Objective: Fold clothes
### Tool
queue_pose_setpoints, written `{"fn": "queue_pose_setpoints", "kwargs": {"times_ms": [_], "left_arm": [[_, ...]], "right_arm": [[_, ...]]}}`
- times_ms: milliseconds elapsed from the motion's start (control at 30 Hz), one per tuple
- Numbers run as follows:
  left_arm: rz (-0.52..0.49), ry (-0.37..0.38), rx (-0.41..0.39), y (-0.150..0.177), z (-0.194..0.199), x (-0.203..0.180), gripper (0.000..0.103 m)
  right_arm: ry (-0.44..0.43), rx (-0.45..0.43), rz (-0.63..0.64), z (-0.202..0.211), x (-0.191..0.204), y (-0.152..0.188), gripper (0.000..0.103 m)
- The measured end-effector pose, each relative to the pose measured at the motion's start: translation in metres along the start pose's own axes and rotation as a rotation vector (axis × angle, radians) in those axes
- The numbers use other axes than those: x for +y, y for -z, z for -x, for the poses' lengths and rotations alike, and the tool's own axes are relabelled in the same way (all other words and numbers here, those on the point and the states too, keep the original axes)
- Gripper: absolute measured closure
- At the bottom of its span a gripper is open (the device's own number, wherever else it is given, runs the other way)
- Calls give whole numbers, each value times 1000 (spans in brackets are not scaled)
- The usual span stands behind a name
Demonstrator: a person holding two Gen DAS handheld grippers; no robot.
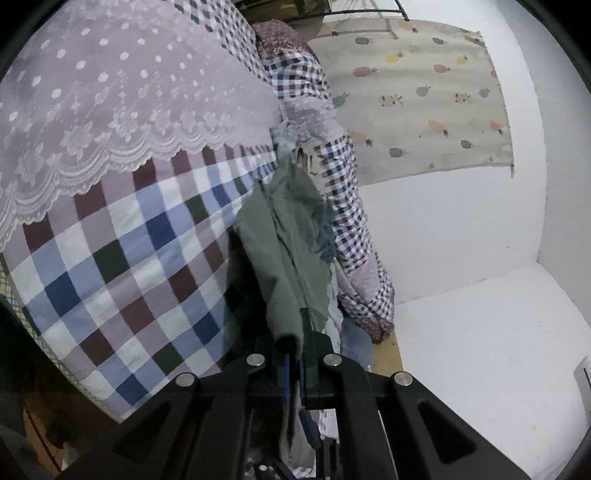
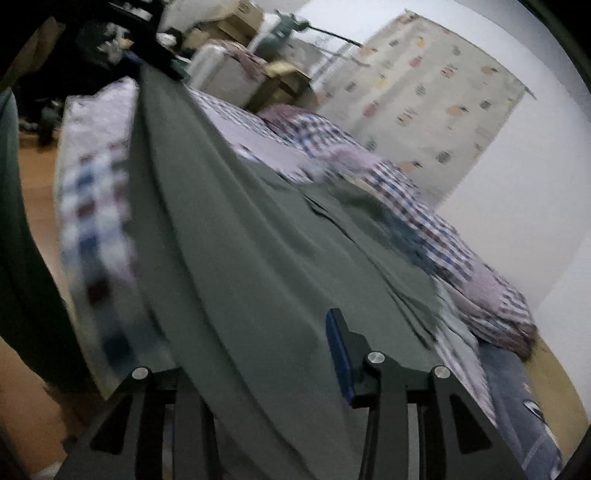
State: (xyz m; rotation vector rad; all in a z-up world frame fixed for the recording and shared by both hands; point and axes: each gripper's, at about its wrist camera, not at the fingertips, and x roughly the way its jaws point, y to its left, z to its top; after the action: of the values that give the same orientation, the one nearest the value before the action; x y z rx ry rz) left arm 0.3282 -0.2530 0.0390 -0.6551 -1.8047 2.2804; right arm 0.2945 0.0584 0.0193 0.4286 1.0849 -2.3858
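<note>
A grey-green garment (image 1: 284,236) hangs stretched from my left gripper (image 1: 295,334), which is shut on one end of it beside the bed. In the right wrist view the same garment (image 2: 240,240) runs as a long taut sheet from the far upper left down across my right gripper (image 2: 255,325). That gripper stands open, its jaws wide apart. Its blue pad (image 2: 338,354) shows on the right, and the cloth hides the left finger. The dark shape of the left gripper (image 2: 155,51) holds the garment's far end.
The bed carries a checked quilt (image 1: 122,266) under a lace cover (image 1: 110,96), with a bunched plaid blanket (image 2: 424,206) along its edge. Blue jeans (image 2: 517,398) lie near the bed's corner. A fruit-print curtain (image 1: 424,99) hangs on the white wall. Boxes (image 2: 236,18) stand behind.
</note>
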Motion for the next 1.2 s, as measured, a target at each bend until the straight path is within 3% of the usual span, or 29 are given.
{"fn": "queue_pose_setpoints", "kwargs": {"times_ms": [167, 467, 533, 567, 867, 1200], "left_arm": [[-5, 10, -37, -11, 4, -6, 102], [-9, 11, -37, -13, -7, -14, 102], [-10, 10, -35, -13, -9, -15, 101], [-10, 9, -34, -12, -11, -15, 101], [-46, -44, -1, -8, -16, -16, 102], [-209, -63, 20, -2, 24, -63, 102]], "right_arm": [[110, 131, -52, 2, -44, 49, 61], [276, 306, -83, 16, -98, 120, 62], [275, 317, -126, 25, -109, 131, 80], [271, 317, -141, 26, -115, 133, 101], [225, 309, -67, 45, -109, 122, 103], [224, 185, -150, 113, -182, 70, 103]]}}
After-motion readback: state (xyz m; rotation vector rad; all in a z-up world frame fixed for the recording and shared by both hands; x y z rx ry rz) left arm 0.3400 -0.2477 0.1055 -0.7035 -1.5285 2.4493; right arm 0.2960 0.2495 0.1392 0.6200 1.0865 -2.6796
